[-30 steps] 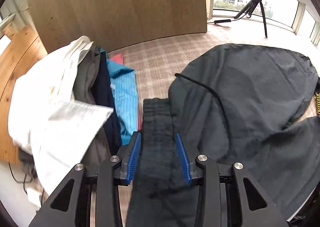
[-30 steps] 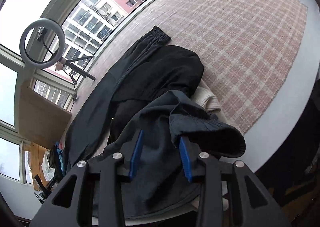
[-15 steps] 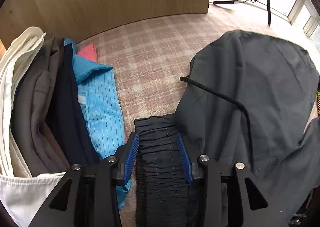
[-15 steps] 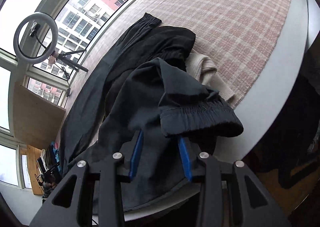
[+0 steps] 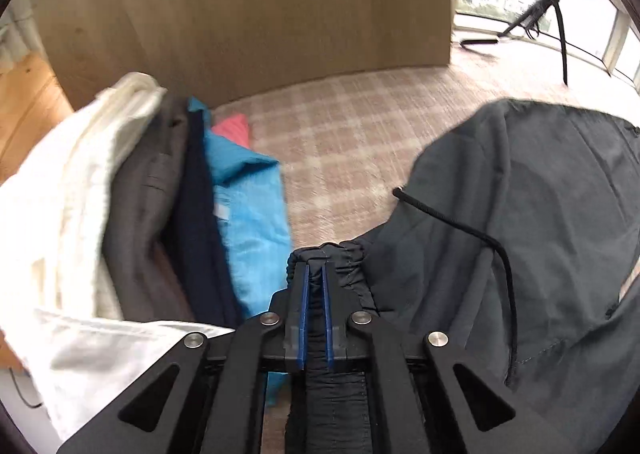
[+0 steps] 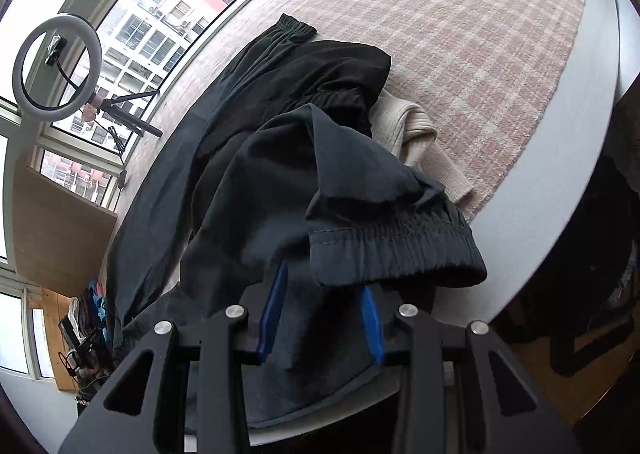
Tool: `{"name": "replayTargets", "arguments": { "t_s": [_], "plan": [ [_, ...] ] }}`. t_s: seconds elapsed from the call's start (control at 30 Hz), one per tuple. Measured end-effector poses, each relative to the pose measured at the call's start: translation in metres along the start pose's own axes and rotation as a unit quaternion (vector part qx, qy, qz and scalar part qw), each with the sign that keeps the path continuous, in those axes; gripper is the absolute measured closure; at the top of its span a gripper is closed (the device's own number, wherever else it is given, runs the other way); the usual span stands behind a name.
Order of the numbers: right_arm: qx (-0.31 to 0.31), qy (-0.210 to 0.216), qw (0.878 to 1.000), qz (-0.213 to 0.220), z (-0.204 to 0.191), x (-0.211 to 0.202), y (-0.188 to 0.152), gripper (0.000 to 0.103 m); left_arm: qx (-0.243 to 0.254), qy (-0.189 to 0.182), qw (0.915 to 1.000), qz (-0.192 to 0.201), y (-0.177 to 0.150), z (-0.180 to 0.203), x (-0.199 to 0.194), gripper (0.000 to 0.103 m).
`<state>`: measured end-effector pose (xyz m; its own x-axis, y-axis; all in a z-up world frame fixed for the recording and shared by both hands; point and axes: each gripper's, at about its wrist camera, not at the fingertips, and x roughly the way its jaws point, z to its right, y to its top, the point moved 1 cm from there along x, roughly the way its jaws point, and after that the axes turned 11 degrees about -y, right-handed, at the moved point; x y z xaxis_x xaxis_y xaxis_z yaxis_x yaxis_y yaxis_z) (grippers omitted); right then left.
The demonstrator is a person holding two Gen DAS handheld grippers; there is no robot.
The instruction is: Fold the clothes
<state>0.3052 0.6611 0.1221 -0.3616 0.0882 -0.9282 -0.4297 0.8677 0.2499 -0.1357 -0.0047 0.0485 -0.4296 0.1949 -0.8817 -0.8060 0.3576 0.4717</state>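
Note:
In the left wrist view my left gripper (image 5: 314, 270) is shut on the gathered elastic band of the dark grey trousers (image 5: 540, 221), and the band runs back between the fingers. The rest of the trousers spreads to the right, with a black drawstring (image 5: 460, 225) lying across it. In the right wrist view my right gripper (image 6: 324, 278) is open, and trouser cloth (image 6: 256, 189) lies between its blue pads (image 6: 276, 306). An elastic cuff (image 6: 400, 250) folds over just ahead of the right pad.
A pile of folded clothes (image 5: 132, 189) in white, grey, navy and blue lies left of the left gripper, before a wooden panel (image 5: 240, 13). A black garment (image 6: 320, 77) and a beige knit (image 6: 420, 141) lie on the plaid cloth (image 6: 460, 13). The table edge (image 6: 560, 157) is on the right, and a ring light (image 6: 52, 65) stands by the window.
My left gripper has gone from open around the elastic band to shut on it. The right gripper stays open and has drawn slightly closer to the cuff.

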Motion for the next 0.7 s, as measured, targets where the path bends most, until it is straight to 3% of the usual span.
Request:
{"name": "replayTargets", "arguments": {
  "t_s": [0.1,0.17,0.23,0.3,0.4,0.53,0.7],
  "plan": [
    [-0.005,-0.003,1.000,0.004,-0.002,-0.001,0.002,0.068,-0.022,0.023,0.9991,0.028,0.006,-0.015,-0.023,0.098],
    [-0.003,-0.002,1.000,0.002,-0.002,0.000,0.002,0.068,-0.012,0.065,0.9975,0.027,0.008,-0.021,-0.016,0.098],
    [-0.002,0.000,1.000,0.000,-0.002,0.000,0.002,0.068,0.001,0.136,0.9907,-0.010,0.008,-0.027,0.010,0.103],
    [-0.001,0.003,1.000,0.000,-0.001,-0.002,0.002,0.068,0.014,0.148,0.9883,-0.031,0.008,-0.024,0.026,0.103],
    [0.002,0.013,1.000,0.007,0.003,-0.011,-0.001,0.068,0.022,0.109,0.9938,-0.005,0.010,-0.012,0.004,0.099],
    [0.006,0.026,1.000,0.015,0.010,-0.023,-0.004,0.068,0.017,0.074,0.9965,0.035,-0.003,-0.006,-0.057,0.097],
    [0.012,0.043,0.999,0.026,0.018,-0.037,-0.008,0.067,-0.054,0.039,0.9971,0.038,-0.071,-0.025,-0.121,0.075]
  ]
}}
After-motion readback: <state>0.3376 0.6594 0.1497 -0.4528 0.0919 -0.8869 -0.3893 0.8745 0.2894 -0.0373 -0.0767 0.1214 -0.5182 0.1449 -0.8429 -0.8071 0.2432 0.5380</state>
